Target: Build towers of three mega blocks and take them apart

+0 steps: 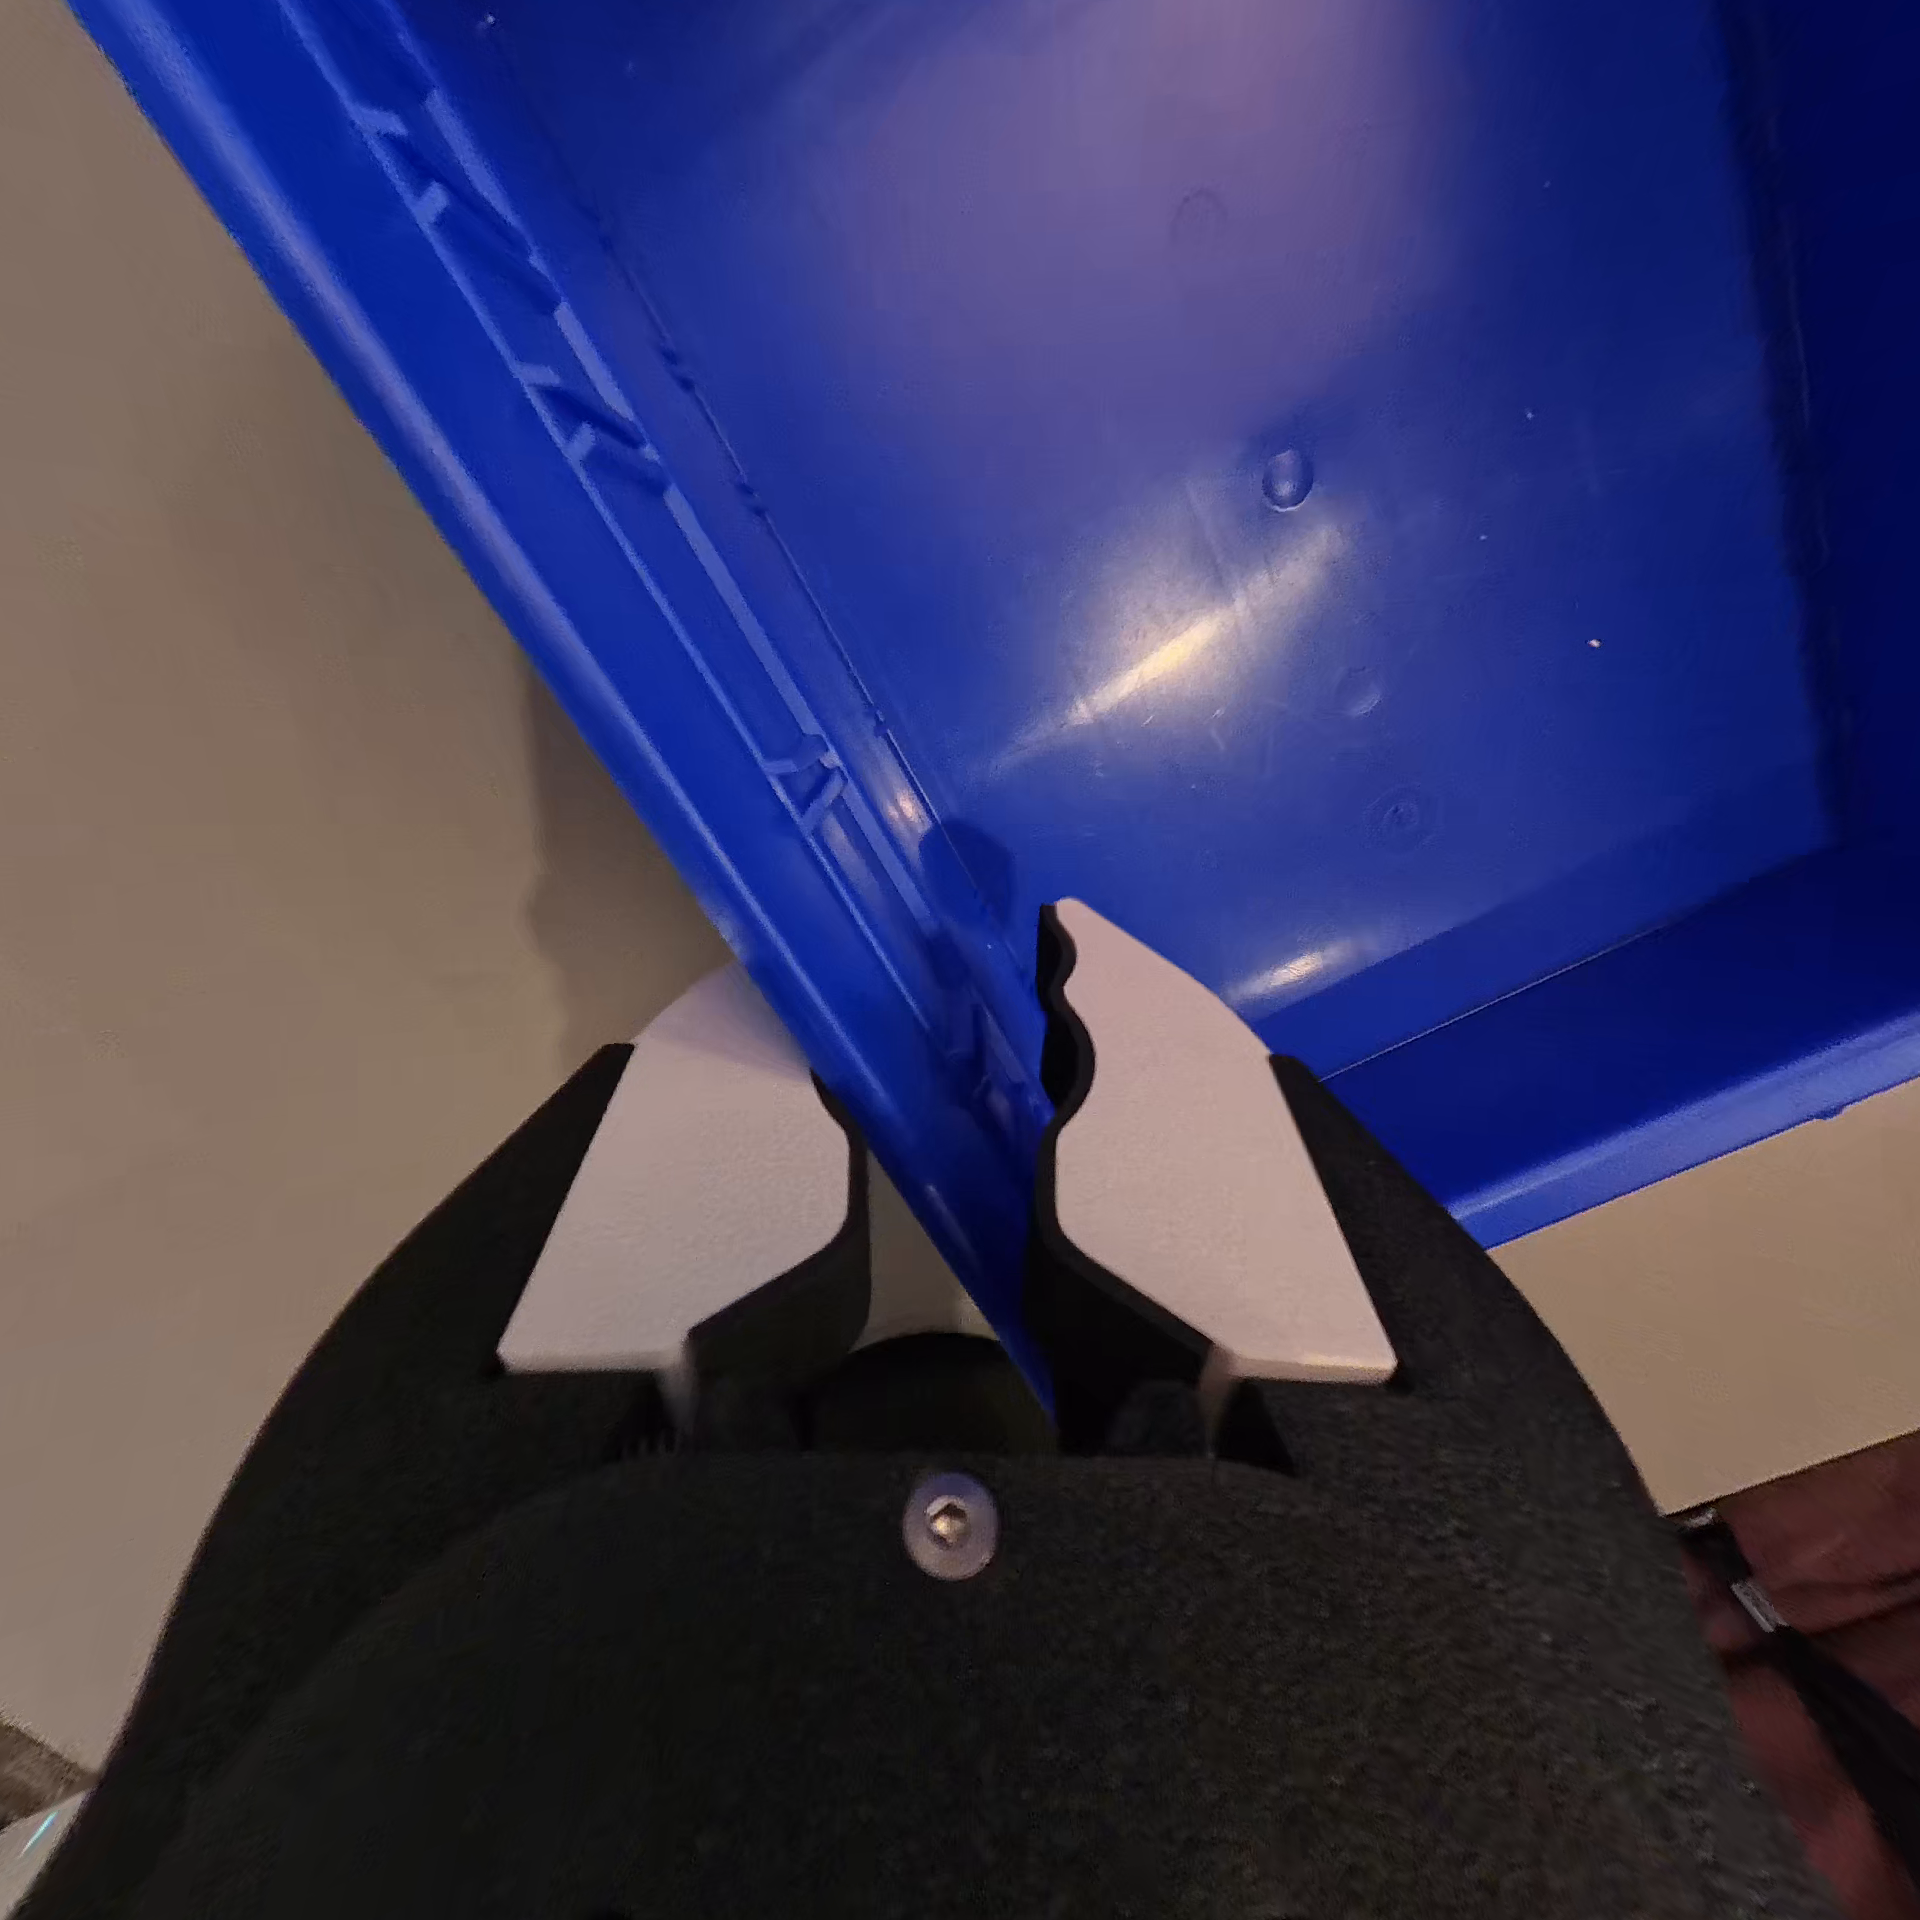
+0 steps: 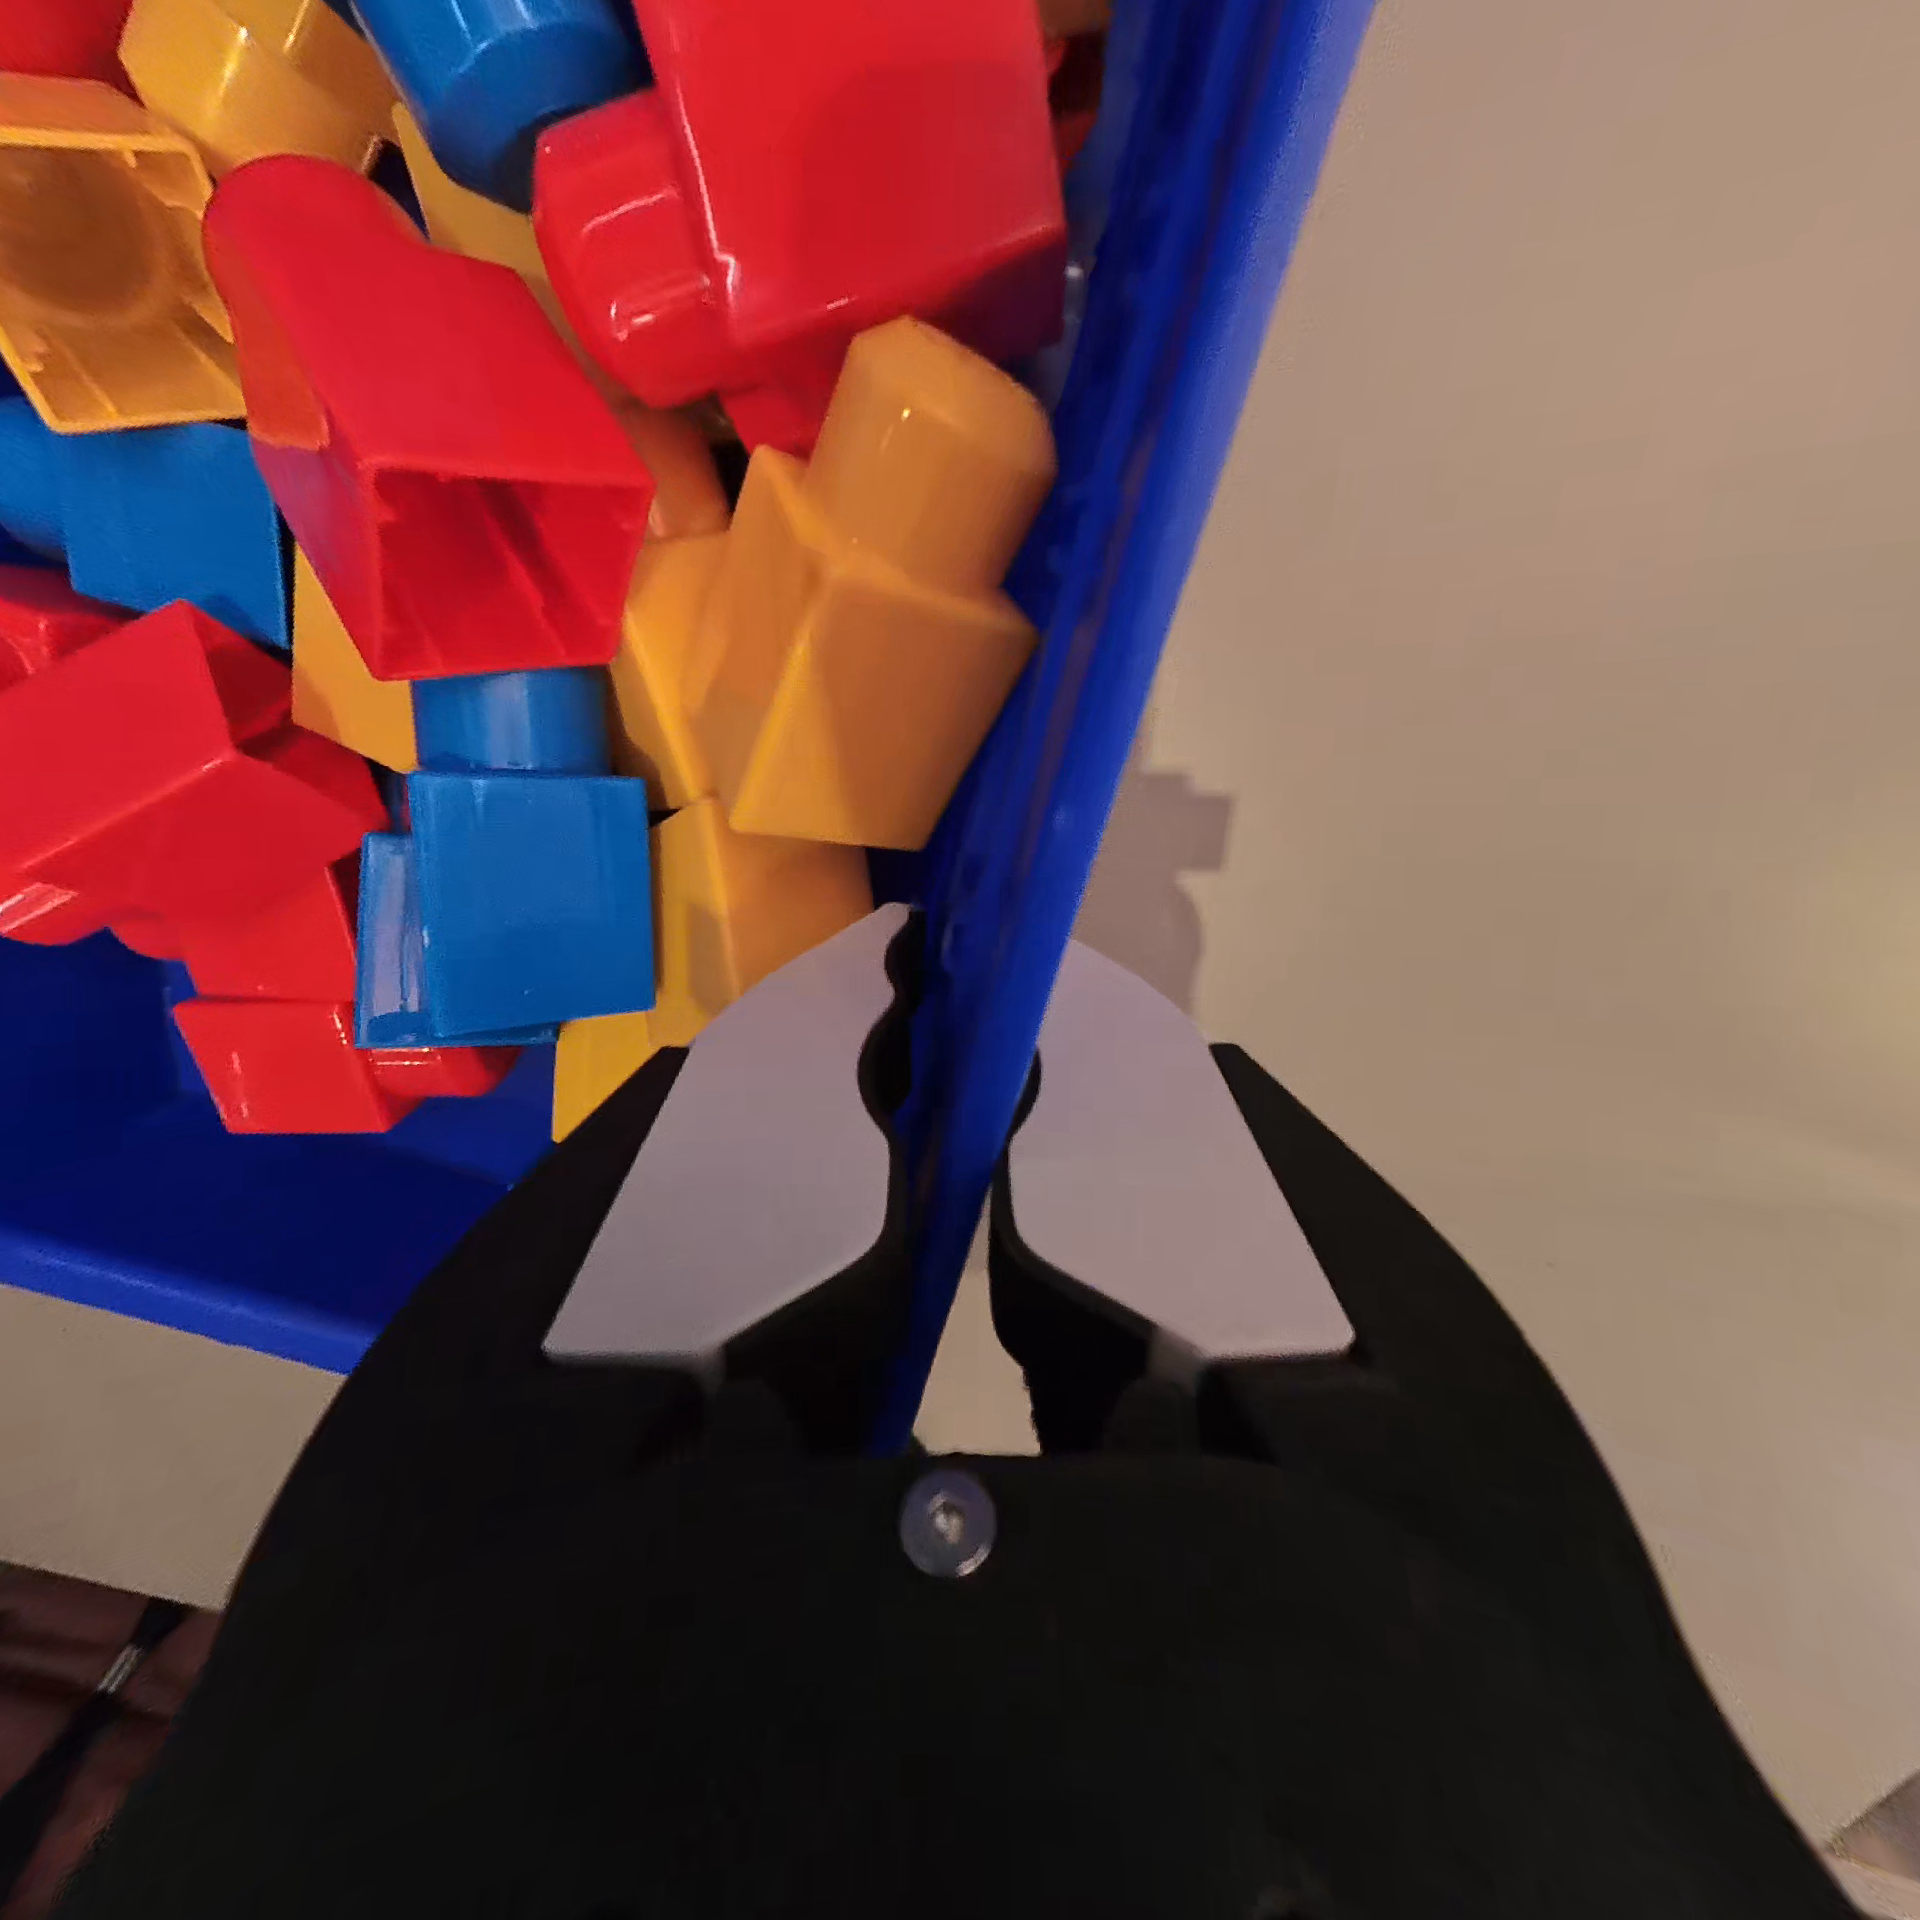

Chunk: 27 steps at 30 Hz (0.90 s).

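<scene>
A blue plastic bin [image 1: 1247,416] fills the left wrist view; the part of its floor seen here is bare. My left gripper [image 1: 904,956] straddles the bin's ribbed rim [image 1: 727,675], one finger outside and one inside, and both pads press on it. In the right wrist view my right gripper [image 2: 982,935] is shut on the opposite bin wall [image 2: 1101,623]. Several red [image 2: 436,436], yellow [image 2: 873,623] and blue [image 2: 530,894] mega blocks lie piled loose against that wall inside the bin. I see no built tower.
The bin rests on a beige tabletop [image 1: 208,727], which also shows in the right wrist view [image 2: 1558,623]. The table's near edge runs at the lower right of the left wrist view [image 1: 1766,1455], with a dark floor beyond it. The left gripper's tips are roughly 40 centimetres from the right gripper's.
</scene>
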Available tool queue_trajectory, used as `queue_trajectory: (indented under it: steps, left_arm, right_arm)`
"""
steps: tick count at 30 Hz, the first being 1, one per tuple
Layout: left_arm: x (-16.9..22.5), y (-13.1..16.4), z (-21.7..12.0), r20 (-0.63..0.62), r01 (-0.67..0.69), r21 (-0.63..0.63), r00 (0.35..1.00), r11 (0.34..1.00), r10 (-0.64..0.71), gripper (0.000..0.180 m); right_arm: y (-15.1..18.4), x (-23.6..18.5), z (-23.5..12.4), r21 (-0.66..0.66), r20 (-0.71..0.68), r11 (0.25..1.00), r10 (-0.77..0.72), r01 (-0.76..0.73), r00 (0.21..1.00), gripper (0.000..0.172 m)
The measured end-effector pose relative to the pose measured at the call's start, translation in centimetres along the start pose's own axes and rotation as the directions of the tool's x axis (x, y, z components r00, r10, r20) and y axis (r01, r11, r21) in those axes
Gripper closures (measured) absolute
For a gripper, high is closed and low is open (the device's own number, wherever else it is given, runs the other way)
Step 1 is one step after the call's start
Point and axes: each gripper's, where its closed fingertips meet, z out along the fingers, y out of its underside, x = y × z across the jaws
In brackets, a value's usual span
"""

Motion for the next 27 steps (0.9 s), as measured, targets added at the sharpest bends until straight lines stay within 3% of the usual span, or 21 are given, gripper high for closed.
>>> queue_trajectory:
  steps: [7,11,16,19,21,24,27]
  left_arm:
    - [1.5,-0.8,0.1,-0.046,-0.038,0.033,0.998,0.999,0.039,0.145]
    - [2.5,-0.3,-0.7,-0.192,-0.083,0.017,0.978,0.996,0.085,0.132]
    - [1.4,-1.4,-3.9,-0.213,-0.055,0.155,0.973,0.986,0.088,0.120]
    - [-0.3,-3.4,-6.8,-0.096,-0.039,0.321,0.993,0.946,0.073,0.117]
    - [-2.3,-5.2,-9.1,0.049,-0.044,0.461,0.999,0.886,0.024,0.114]
    - [-6.0,-6.8,-12.9,0.274,-0.094,0.633,0.955,0.769,-0.109,0.110]
    - [-8.6,-6.8,-15.8,0.374,-0.138,0.728,0.901,0.672,-0.220,0.108]
  right_arm:
    - [0.1,-0.1,0.2,-0.018,0.002,1.000,0.005,-0.005,1.000,0.162]
    - [0.1,-0.1,0.2,-0.022,0.002,1.000,0.013,-0.013,1.000,0.163]
    - [0.1,0.0,0.3,-0.073,0.017,0.997,0.012,-0.011,1.000,0.163]
    - [-0.5,0.4,0.8,-0.131,0.021,0.991,0.017,-0.014,1.000,0.162]
    - [-0.5,0.3,1.1,-0.174,0.034,0.985,0.006,0.000,0.999,0.165]
    - [-0.6,0.4,1.1,-0.202,0.048,0.979,0.007,0.003,0.999,0.165]
    - [-0.6,0.7,1.0,-0.209,0.082,0.978,0.004,0.013,0.997,0.165]
